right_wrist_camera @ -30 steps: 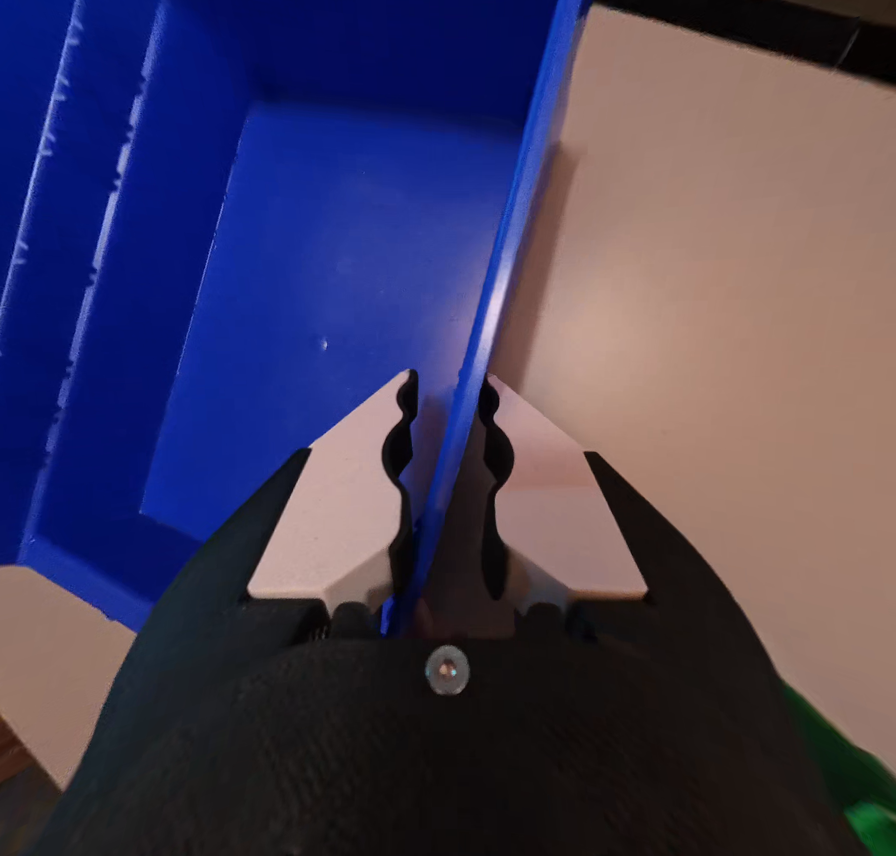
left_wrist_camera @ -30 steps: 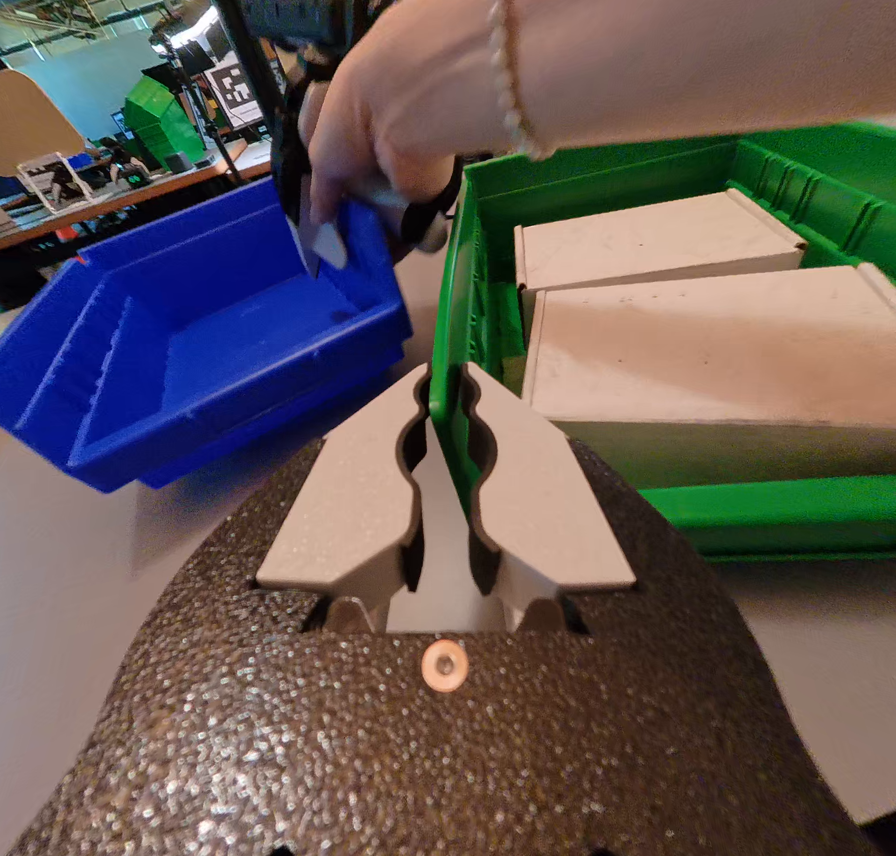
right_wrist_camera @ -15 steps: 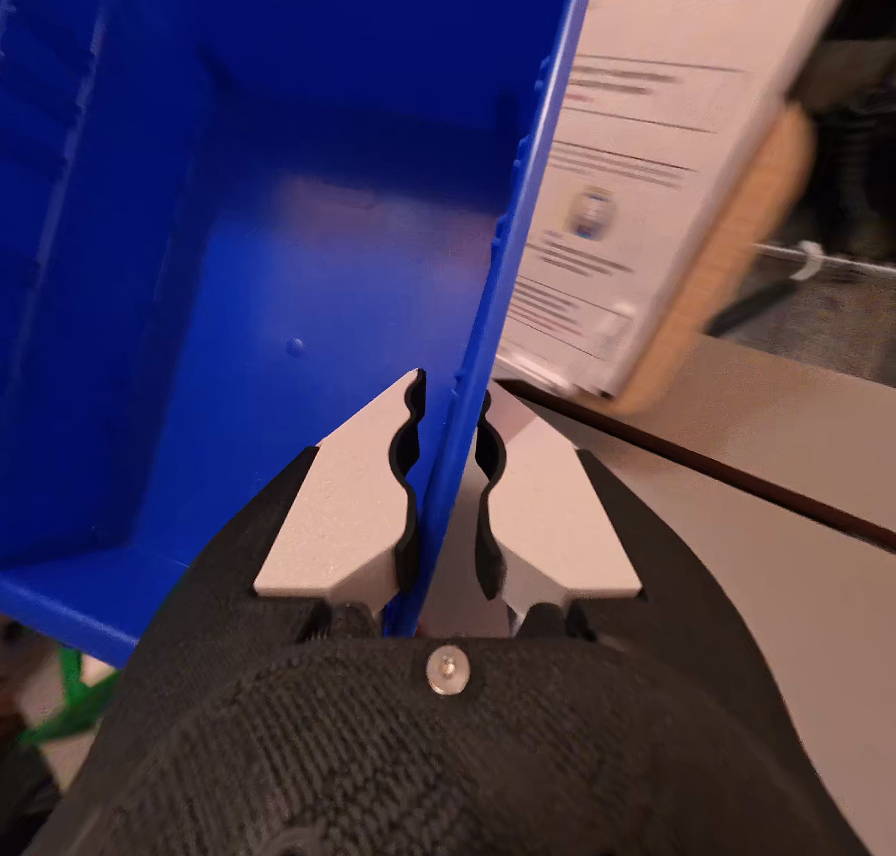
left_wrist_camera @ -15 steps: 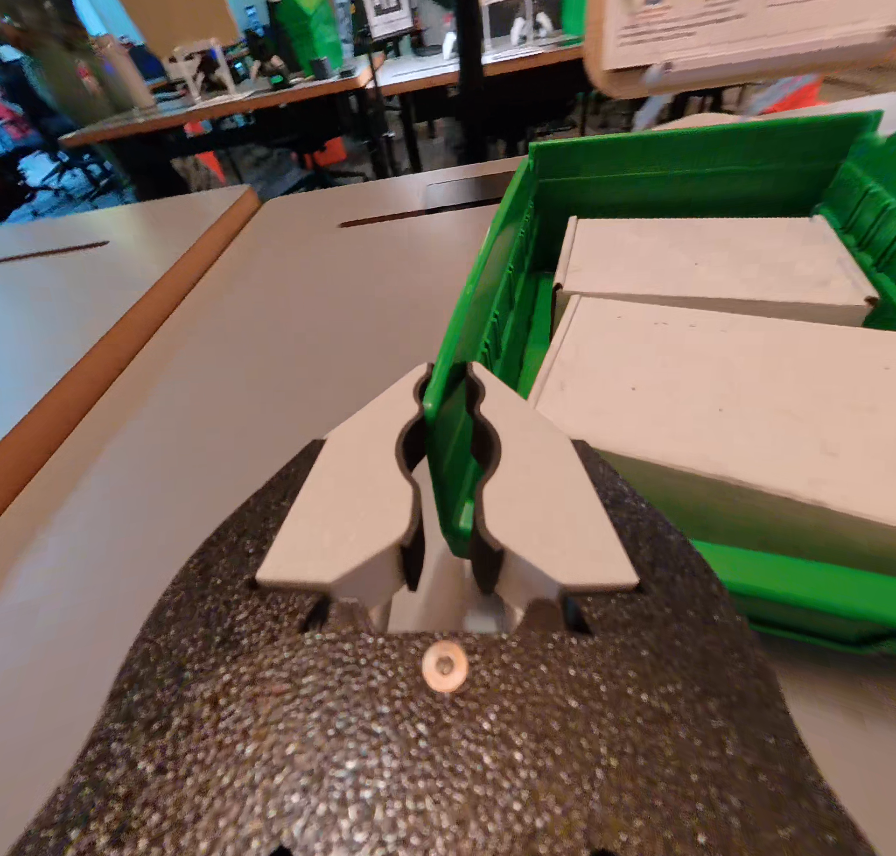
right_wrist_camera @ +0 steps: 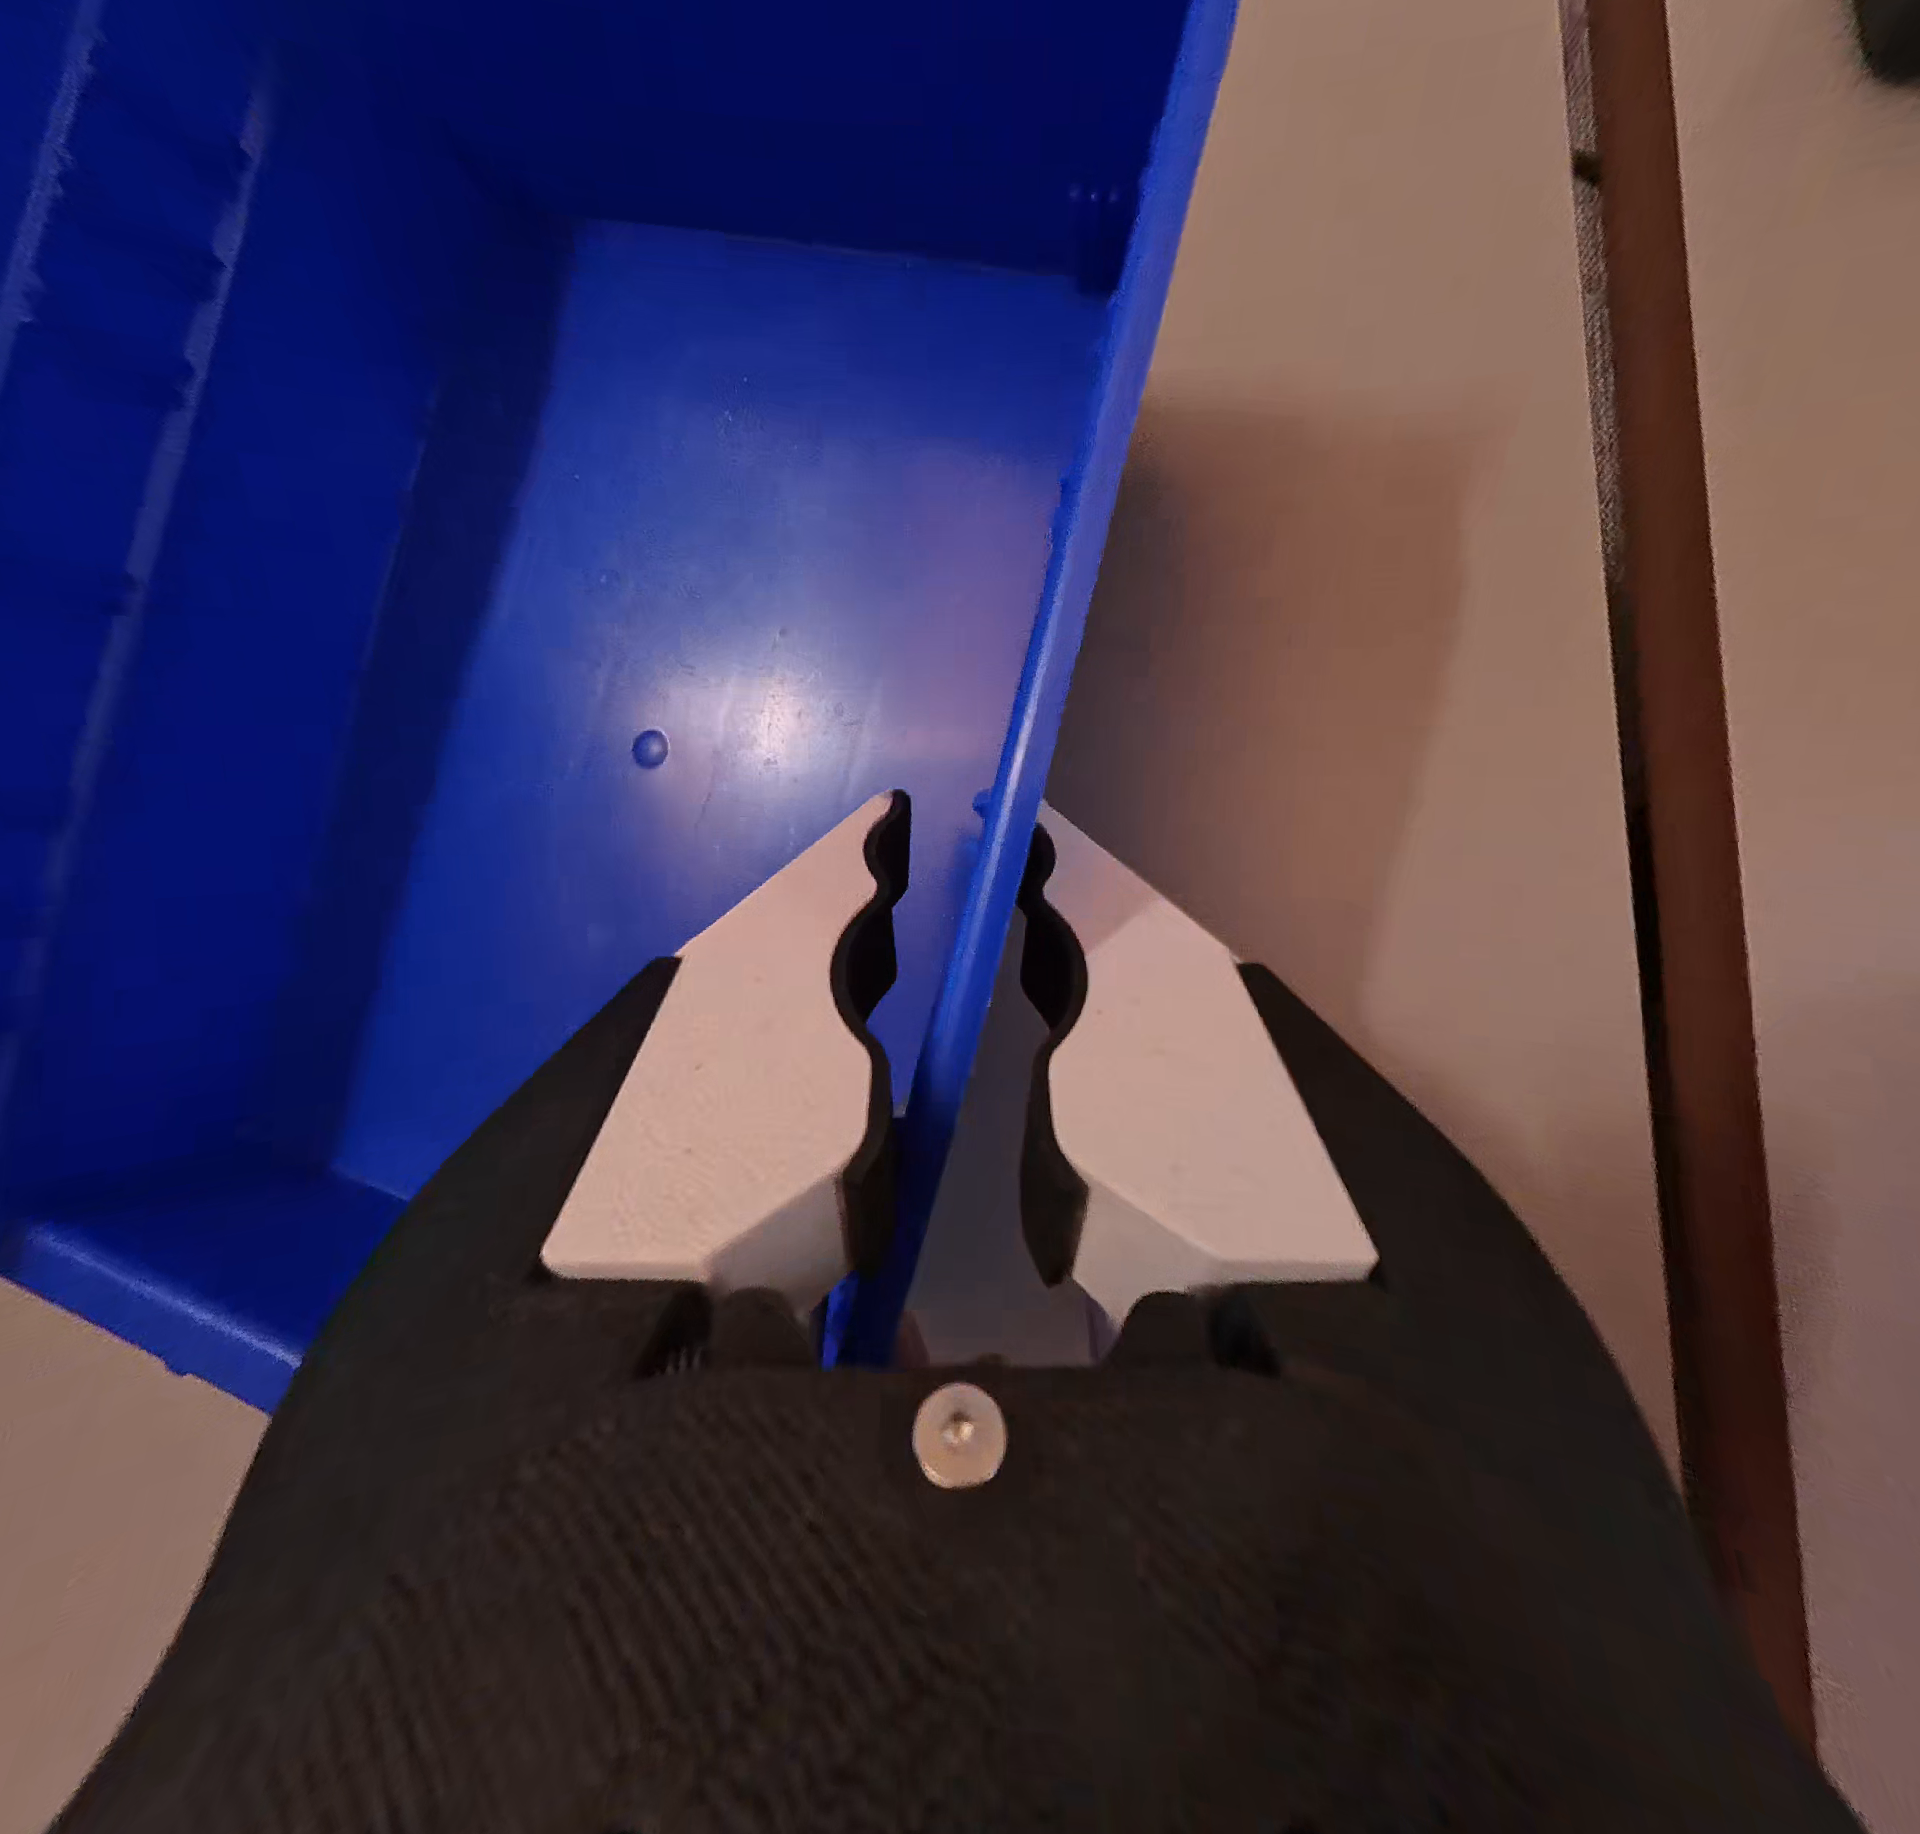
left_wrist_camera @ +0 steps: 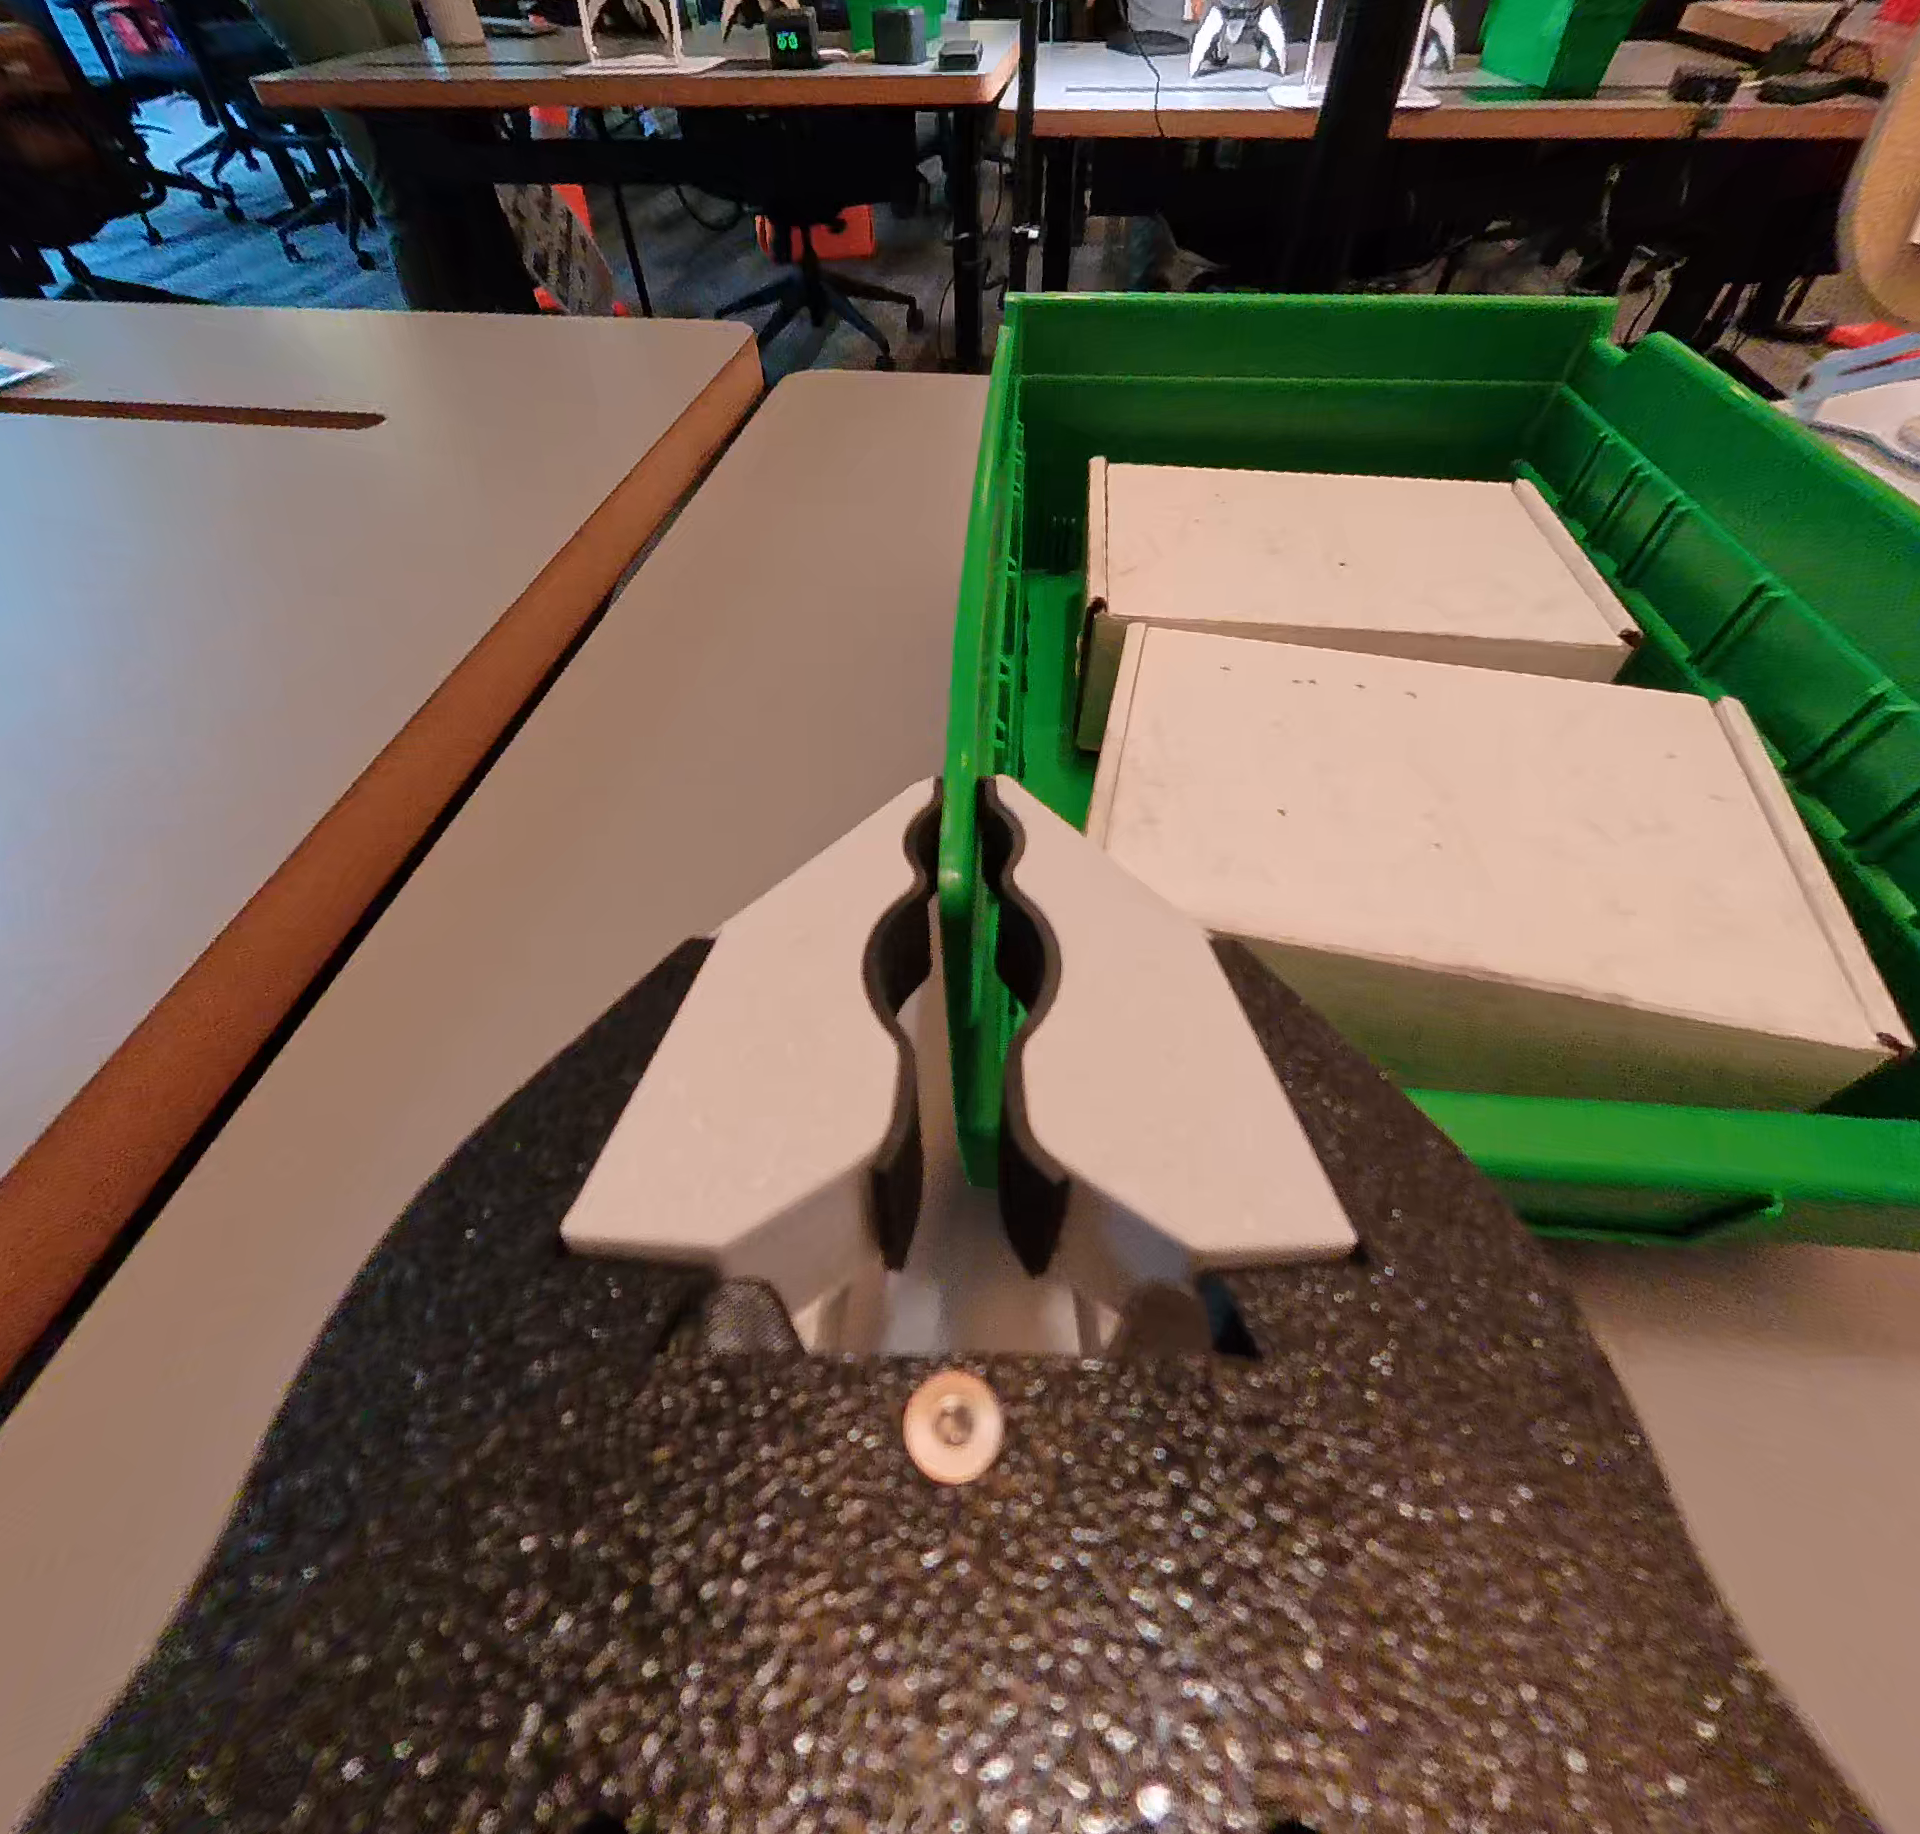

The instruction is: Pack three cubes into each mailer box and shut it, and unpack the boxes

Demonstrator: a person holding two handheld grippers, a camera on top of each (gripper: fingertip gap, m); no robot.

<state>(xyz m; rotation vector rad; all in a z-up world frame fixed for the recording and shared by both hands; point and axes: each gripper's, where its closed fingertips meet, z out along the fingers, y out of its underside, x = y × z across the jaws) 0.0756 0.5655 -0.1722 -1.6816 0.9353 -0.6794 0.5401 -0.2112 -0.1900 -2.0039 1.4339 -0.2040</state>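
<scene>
Where the two closed white cardboard mailer boxes lie, one near (left_wrist_camera: 1455,849) and one farther (left_wrist_camera: 1340,558), they rest flat inside the green plastic bin (left_wrist_camera: 1299,340), side by side and touching, their long axes running across the bin from left to right. No cubes are visible. The left gripper (left_wrist_camera: 964,797) is narrowed onto the bin's left wall, one finger on each side. The bin stands on a grey table (left_wrist_camera: 727,641). The right gripper (right_wrist_camera: 966,808) pinches the right wall of one empty blue plastic bin (right_wrist_camera: 727,537), above a beige tabletop (right_wrist_camera: 1351,641) with a brown edge.
</scene>
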